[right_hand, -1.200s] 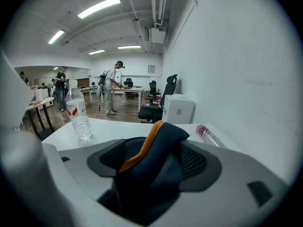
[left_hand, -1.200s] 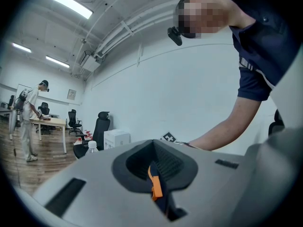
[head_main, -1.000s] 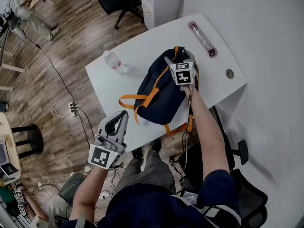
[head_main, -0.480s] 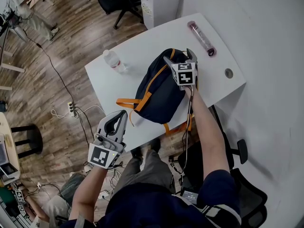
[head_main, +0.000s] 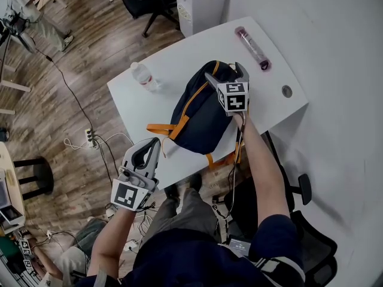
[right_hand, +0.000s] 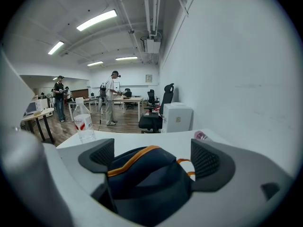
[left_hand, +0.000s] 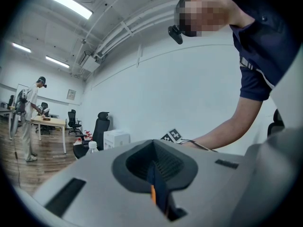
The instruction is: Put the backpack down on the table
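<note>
Grey-shelled left gripper [head_main: 154,146] is held level off the near-left edge of the table [head_main: 272,100], jaws pressed together. A navy-and-orange sliver shows in the slit between them. Whether that is a pinched strap or the bag seen past them cannot be told.

Clear water bottle [head_main: 143,76] stands near the far-left corner, apart from the bag.

The backpack [head_main: 200,109] lies mid-table, navy with orange trim. Its lower end reaches the near edge and its orange straps [head_main: 224,160] trail over it.

The right gripper [head_main: 226,74] sits over the bag's top. Its jaws have just been opening and now stand spread wide. The bag's crown is between the pads, but neither pad presses on it.

A pink tube [head_main: 254,48] lies far right, well clear.

Judgement: the bag appears set down, and the step in hand is the release. To do it well:
- Keep the right jaws wide and draw them up and away from the crown.
- Avoid catching the orange handle loop.
- Watch the overhanging end, since any drag toward the near edge could tip the bag off.
</note>
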`<state>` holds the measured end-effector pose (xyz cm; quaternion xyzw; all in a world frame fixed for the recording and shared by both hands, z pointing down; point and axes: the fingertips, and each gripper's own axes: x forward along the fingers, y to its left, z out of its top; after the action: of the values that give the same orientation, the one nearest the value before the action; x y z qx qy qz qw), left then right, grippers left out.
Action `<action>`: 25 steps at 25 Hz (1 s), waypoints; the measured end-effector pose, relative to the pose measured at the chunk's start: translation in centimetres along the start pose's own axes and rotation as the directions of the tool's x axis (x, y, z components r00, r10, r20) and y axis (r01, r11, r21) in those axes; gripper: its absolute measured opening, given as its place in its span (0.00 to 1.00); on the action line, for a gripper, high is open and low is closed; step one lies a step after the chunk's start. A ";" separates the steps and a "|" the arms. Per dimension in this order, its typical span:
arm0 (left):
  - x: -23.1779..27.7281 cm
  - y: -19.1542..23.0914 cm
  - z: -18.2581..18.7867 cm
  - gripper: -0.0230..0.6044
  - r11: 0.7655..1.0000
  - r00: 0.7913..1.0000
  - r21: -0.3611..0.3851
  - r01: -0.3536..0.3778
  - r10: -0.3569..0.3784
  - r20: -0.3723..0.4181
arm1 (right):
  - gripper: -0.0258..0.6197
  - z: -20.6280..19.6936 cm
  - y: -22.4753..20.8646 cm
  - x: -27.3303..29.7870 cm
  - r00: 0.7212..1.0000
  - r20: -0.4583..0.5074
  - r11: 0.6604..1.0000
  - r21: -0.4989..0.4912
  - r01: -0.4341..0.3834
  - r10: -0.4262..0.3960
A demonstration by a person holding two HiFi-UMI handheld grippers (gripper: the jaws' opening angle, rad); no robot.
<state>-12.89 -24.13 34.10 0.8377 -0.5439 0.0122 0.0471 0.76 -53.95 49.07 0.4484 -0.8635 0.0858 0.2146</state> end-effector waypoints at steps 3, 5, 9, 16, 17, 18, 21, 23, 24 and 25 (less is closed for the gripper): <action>0.0 -0.1 0.4 0.04 1.000 1.000 0.001 0.001 -0.001 0.003 | 0.82 1.0 0.1 -1.1 0.999 0.034 1.000 -0.012 0.009 -0.009; -0.2 0.0 0.4 0.04 1.000 1.000 0.024 0.003 -0.003 0.001 | 0.81 1.7 0.2 -1.9 0.998 0.059 1.000 -0.020 0.015 -0.014; -0.6 -0.3 0.8 0.04 0.999 1.000 0.043 0.009 -0.009 0.014 | 0.78 3.1 0.4 -3.4 0.995 0.094 0.999 -0.031 0.021 -0.018; -1.2 -0.6 2.0 0.04 0.999 0.999 0.045 0.021 -0.023 0.038 | 0.64 6.1 2.3 -8.5 0.982 0.187 1.000 -0.028 0.000 0.005; -1.3 -0.6 2.1 0.04 0.999 0.999 0.046 0.019 -0.021 0.035 | 0.62 6.5 2.7 -9.4 0.981 0.196 1.000 -0.031 -0.003 0.009; -1.4 -0.5 2.3 0.04 0.999 0.999 0.048 0.018 -0.019 0.032 | 0.60 6.9 3.0 -10.2 0.978 0.207 0.999 -0.032 -0.005 0.011; -1.9 -0.6 2.8 0.04 0.998 0.998 0.055 0.022 -0.025 0.053 | 0.48 7.9 3.8 -13.0 0.970 0.243 0.999 -0.037 0.000 0.009; -2.1 -0.6 3.3 0.04 0.998 0.997 0.057 0.027 -0.031 0.074 | 0.42 8.4 4.3 -14.8 0.964 0.265 0.999 -0.049 0.013 0.000; -2.2 -0.7 3.4 0.04 0.998 0.997 0.053 0.030 -0.033 0.075 | 0.40 8.6 4.5 -15.6 0.963 0.271 0.998 -0.058 0.020 -0.003; -2.3 -0.8 3.5 0.04 0.998 0.997 0.048 0.031 -0.034 0.071 | 0.34 8.7 4.6 -16.3 0.962 0.274 0.997 -0.067 0.026 -0.007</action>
<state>-13.20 -22.00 30.35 0.8473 -0.5310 -0.0058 0.0082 2.68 -42.18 34.18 0.4552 -0.8836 -0.0090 0.1092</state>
